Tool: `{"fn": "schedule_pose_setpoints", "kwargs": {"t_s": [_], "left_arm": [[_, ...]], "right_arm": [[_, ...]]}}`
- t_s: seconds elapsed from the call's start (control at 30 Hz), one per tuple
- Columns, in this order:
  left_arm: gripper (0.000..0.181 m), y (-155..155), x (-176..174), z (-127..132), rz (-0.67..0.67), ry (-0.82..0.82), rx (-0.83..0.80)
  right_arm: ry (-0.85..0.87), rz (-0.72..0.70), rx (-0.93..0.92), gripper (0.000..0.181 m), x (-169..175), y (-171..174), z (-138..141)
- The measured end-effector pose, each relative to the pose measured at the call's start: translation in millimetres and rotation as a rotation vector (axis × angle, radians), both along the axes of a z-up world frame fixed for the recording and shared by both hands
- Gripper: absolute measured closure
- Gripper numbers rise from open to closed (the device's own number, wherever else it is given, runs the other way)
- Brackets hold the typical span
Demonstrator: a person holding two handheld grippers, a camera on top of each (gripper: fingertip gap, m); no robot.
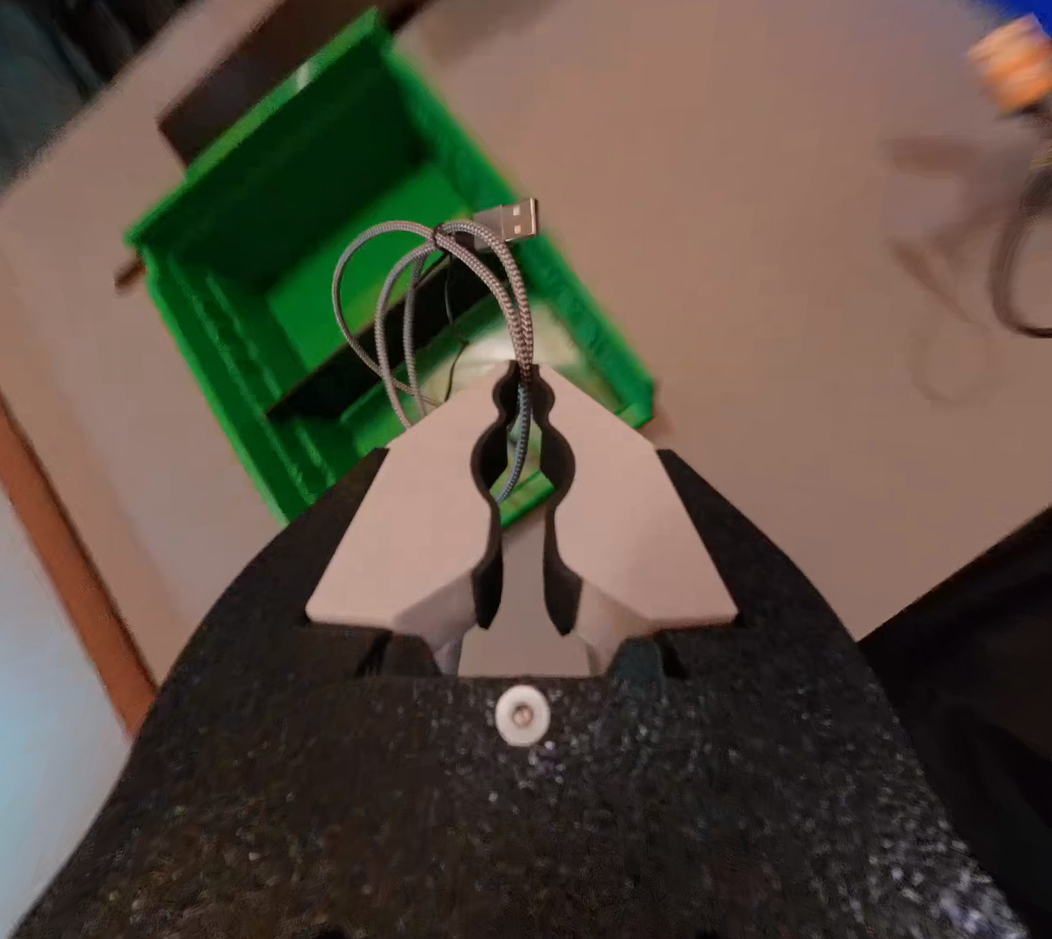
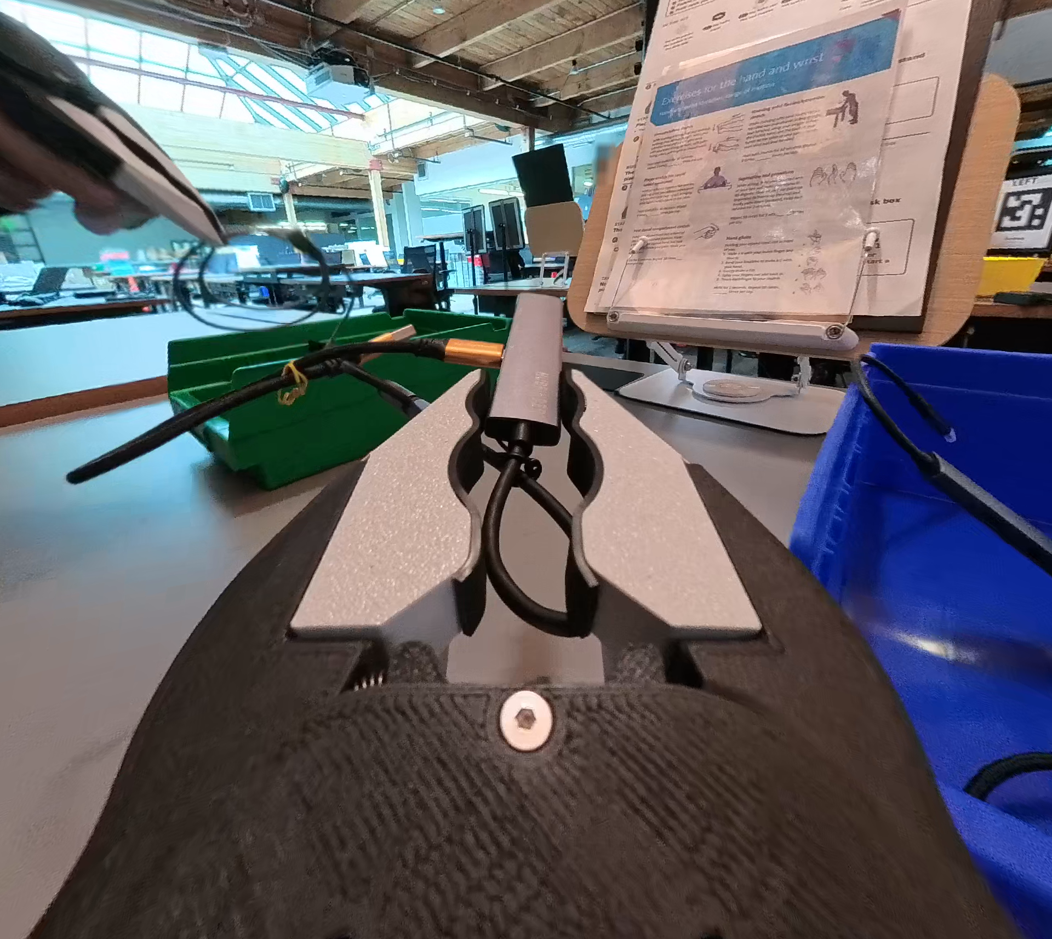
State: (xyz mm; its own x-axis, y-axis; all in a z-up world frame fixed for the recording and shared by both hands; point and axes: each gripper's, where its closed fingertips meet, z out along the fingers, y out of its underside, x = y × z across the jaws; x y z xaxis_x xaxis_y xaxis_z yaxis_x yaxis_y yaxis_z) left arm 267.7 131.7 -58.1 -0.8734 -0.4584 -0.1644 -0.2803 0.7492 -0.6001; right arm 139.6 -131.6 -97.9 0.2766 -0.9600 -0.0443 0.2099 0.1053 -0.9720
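My left gripper (image 1: 524,371) is shut on a coiled grey braided USB cable (image 1: 455,297) and holds it above a green bin (image 1: 239,240) on the table. The cable's metal plug (image 1: 512,220) points up and right. The same gripper shows at the upper left of the right wrist view (image 2: 219,237), with the cable loops (image 2: 250,285) hanging over the green bin (image 2: 319,416). My right gripper (image 2: 526,388) is shut on a grey bar-shaped USB hub (image 2: 526,365). The hub's short black cord (image 2: 512,530) loops back between the fingers.
A black cable with orange plugs (image 2: 472,351) and a yellow tie juts from the hub over the green bin. A blue bin (image 2: 939,541) holding black cables stands at the right. A document stand with printed sheets (image 2: 768,160) stands behind. The grey table (image 1: 711,143) carries blurred cables at its right.
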Motion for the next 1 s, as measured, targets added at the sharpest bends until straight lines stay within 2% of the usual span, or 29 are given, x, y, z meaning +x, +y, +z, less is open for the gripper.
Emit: {"fn": "schedule_pose_setpoints", "kwargs": {"t_s": [0.03, 0.13, 0.27, 0.3, 0.4, 0.47, 0.53, 0.63, 0.73, 0.8, 0.93, 1.0], "left_arm": [[0.180, -15, -14, 14, -0.069, -0.029, -0.068], [0.180, -61, -63, 39, -0.296, -0.081, -0.228], [0.180, -105, -103, 42, -0.469, -0.264, -0.292], [0.180, -113, -114, 36, -0.526, -0.288, -0.278], [0.180, -124, -136, -8, -0.650, -0.271, -0.161], [0.180, -126, -160, -43, -0.807, -0.238, -0.101], [0.180, -119, -181, -81, -0.949, -0.201, -0.012], [0.180, -101, -193, -126, -1.045, -0.132, 0.095], [0.179, -82, -196, -145, -1.078, -0.062, 0.119], [0.170, -71, -194, -150, -1.037, 0.003, 0.113], [0.152, -70, -190, -126, -0.886, 0.092, -0.063], [0.150, -80, -166, -111, -0.700, 0.064, -0.148]], "right_arm": [[-0.004, -0.011, 0.014, 0.158, 0, -3, 1], [-0.024, -0.036, 0.074, 0.158, -2, -14, 4], [-0.052, -0.093, 0.165, 0.158, -6, -36, 8], [-0.064, -0.097, 0.192, 0.158, -8, -41, 9], [-0.074, -0.106, 0.245, 0.158, -10, -50, 10], [-0.078, -0.114, 0.257, 0.158, -10, -53, 10], [-0.080, -0.116, 0.252, 0.158, -11, -54, 11], [-0.082, -0.113, 0.243, 0.158, -10, -52, 11], [-0.073, -0.111, 0.223, 0.158, -9, -50, 10], [-0.067, -0.109, 0.212, 0.158, -8, -48, 9], [-0.055, -0.106, 0.197, 0.158, -7, -45, 7], [-0.052, -0.100, 0.194, 0.158, -6, -44, 7]]}}
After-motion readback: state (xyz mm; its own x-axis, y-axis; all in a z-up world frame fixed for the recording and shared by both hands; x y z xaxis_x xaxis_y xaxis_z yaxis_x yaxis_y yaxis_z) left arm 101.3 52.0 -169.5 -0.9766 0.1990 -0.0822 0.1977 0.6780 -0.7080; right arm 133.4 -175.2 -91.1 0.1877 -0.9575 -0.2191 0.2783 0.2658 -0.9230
